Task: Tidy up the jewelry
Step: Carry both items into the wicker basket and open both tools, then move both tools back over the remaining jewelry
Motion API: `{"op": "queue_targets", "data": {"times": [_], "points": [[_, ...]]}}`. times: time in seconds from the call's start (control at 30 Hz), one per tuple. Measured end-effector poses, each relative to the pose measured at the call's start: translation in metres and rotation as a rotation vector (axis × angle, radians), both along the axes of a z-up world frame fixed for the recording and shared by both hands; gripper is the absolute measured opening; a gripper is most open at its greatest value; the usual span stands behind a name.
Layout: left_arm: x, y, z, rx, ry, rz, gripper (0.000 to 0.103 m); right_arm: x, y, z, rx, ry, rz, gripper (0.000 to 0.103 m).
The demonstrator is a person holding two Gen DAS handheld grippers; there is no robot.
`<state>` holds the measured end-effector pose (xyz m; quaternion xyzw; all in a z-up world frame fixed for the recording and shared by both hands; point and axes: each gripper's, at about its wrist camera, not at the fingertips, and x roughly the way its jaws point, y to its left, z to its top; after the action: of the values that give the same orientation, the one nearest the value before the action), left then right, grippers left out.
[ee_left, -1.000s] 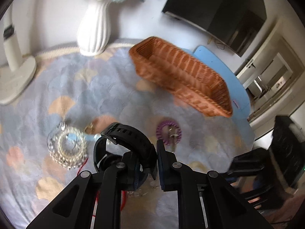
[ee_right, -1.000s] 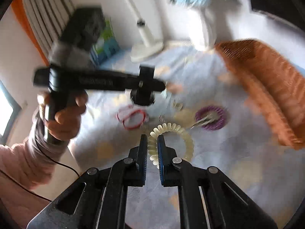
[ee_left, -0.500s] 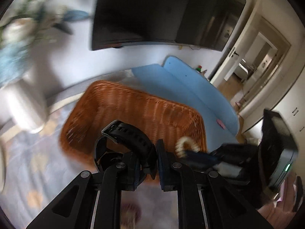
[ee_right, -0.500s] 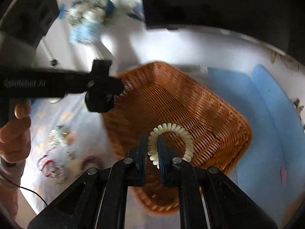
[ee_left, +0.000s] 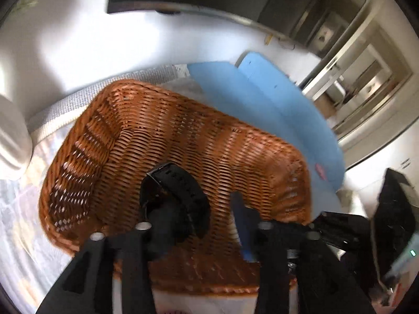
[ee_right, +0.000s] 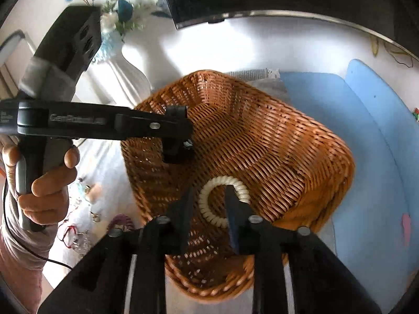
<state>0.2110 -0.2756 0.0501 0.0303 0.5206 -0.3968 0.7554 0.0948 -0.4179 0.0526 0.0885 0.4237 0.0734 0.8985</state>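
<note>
Both tools are over the brown basket. The left tool is open wide, and the black watch hangs on its left finger. The right tool is open too, with the cream bracelet loose between its fingers. Only the right view shows the white vase and more jewelry on the bench beside the basket.

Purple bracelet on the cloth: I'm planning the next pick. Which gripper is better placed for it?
Left, probably: the purple bracelet lies beside the basket, on the side of the left gripper. The right gripper hangs open over the basket, farther.
</note>
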Motion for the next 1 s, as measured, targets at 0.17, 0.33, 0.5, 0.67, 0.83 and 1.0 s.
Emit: {"op": "queue_targets", "data": {"times": [0.17,0.33,0.5,0.67,0.83,1.0], "points": [[-0.017,0.025,0.025,-0.024,-0.047,0.034,0.051,-0.017,0.012,0.017,0.009,-0.026,0.013,0.03],[-0.045,0.077,0.048,-0.051,-0.104,0.06,0.051,-0.044,0.045,0.031,0.014,-0.067,0.079,0.03],[-0.08,0.149,0.051,-0.052,-0.142,0.12,0.051,-0.058,0.092,0.02,0.036,-0.036,0.178,0.03],[-0.119,0.214,0.029,0.012,-0.143,0.164,0.051,-0.064,0.134,-0.002,0.066,0.019,0.248,0.03],[-0.153,0.255,-0.011,0.086,-0.086,0.182,0.051,-0.069,0.173,-0.025,0.087,0.073,0.326,0.03],[-0.16,0.269,-0.047,0.071,-0.021,0.216,0.047,-0.062,0.202,-0.04,0.015,0.094,0.357,0.03]]}}
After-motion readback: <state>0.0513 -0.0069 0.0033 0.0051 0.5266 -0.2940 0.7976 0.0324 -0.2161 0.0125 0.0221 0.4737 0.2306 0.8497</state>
